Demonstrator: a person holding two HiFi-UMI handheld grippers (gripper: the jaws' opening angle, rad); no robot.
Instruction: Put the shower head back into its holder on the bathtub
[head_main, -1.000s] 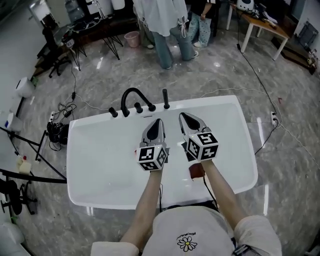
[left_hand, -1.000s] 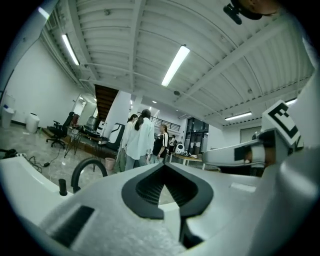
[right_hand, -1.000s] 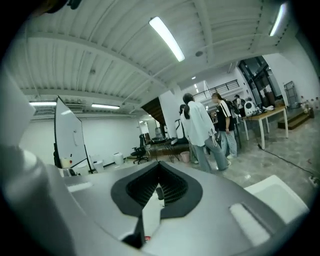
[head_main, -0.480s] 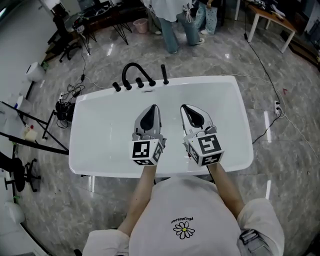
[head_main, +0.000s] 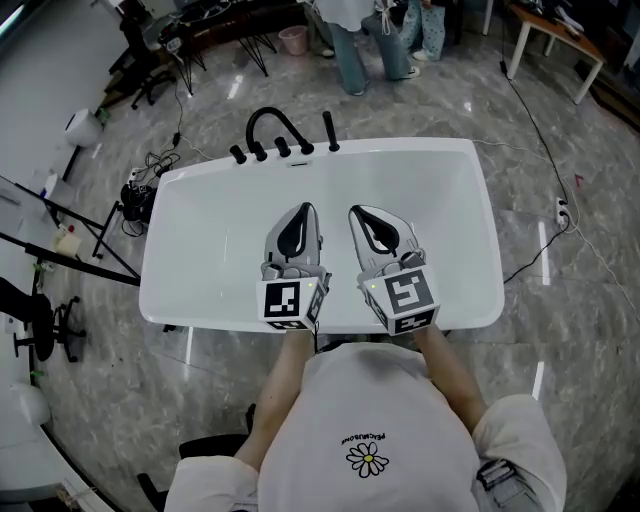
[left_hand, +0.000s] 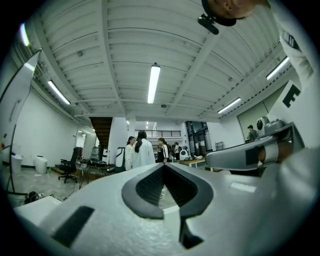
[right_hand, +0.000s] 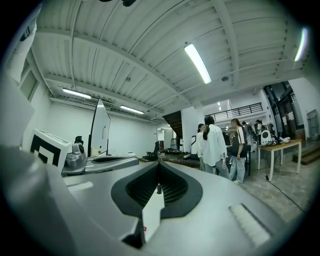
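Observation:
A white bathtub stands in front of me. On its far rim a black arched faucet rises beside several black knobs. Right of them the slim black shower head stands upright at the rim. My left gripper and right gripper hover side by side over the tub's near half, both shut and empty, well short of the fittings. In the left gripper view the left gripper points level into the room, with the right gripper beside it. The right gripper shows the same, jaws together.
People stand beyond the tub near a pink bin. Cables and a power strip lie on the floor at the tub's left, by black stand legs. A cable runs along the right; a white table stands far right.
Both grippers have drawn back from the tub's middle toward its near rim and risen a little, still shut and empty. The shower head has not moved.

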